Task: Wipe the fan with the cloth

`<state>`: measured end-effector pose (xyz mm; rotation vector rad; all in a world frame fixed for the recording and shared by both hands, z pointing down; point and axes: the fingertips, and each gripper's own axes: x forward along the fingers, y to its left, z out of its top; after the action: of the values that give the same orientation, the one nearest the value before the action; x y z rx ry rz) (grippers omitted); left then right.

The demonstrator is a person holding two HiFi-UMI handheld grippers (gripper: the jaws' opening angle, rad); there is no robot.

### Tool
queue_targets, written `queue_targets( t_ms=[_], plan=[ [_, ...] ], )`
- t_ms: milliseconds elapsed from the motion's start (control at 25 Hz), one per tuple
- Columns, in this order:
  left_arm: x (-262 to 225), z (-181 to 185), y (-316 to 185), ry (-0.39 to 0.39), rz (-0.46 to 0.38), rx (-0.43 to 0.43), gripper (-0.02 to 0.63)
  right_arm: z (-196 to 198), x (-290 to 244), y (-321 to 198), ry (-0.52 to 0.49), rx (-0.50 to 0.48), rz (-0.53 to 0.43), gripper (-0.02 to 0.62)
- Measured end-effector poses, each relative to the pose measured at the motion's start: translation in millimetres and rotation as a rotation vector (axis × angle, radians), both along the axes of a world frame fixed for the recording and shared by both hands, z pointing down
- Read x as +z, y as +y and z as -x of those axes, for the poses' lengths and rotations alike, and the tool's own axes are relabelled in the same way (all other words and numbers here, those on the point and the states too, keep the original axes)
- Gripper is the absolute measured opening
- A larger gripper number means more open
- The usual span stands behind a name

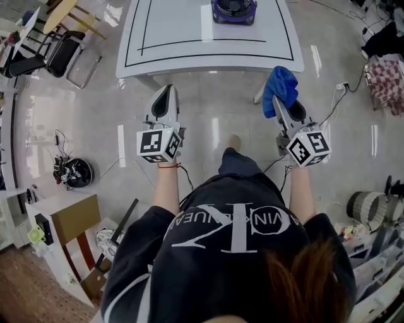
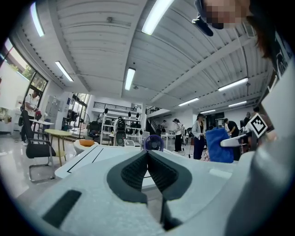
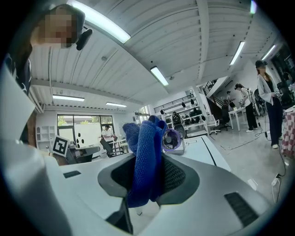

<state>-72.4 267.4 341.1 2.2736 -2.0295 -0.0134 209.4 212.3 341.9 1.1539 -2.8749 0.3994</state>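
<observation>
A small purple fan (image 1: 234, 11) stands on the white table (image 1: 189, 44) at the top of the head view; it shows small and far off as the fan (image 2: 153, 143) in the left gripper view and the fan (image 3: 172, 139) in the right one. A blue cloth (image 1: 280, 87) hangs bunched from my right gripper (image 1: 282, 104), whose jaws are shut on the cloth (image 3: 146, 161). My left gripper (image 1: 165, 96) is shut with nothing between its jaws. Both grippers point at the table from short of its near edge.
Black lines mark a rectangle on the table top. Chairs (image 1: 63, 53) stand at the far left, a cable and plug (image 1: 343, 86) lie on the floor at right, and a wooden chair (image 1: 79, 236) with clutter sits behind at lower left. Several people stand in the background.
</observation>
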Motion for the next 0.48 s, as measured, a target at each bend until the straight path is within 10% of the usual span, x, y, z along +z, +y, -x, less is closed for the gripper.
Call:
queue_targets(
  t_ms=[480],
  plan=[
    [4,7,-97,0.007,0.025,0.067,0.025,29,7,-105,0.006,-0.043,0.017,0.132]
  ],
)
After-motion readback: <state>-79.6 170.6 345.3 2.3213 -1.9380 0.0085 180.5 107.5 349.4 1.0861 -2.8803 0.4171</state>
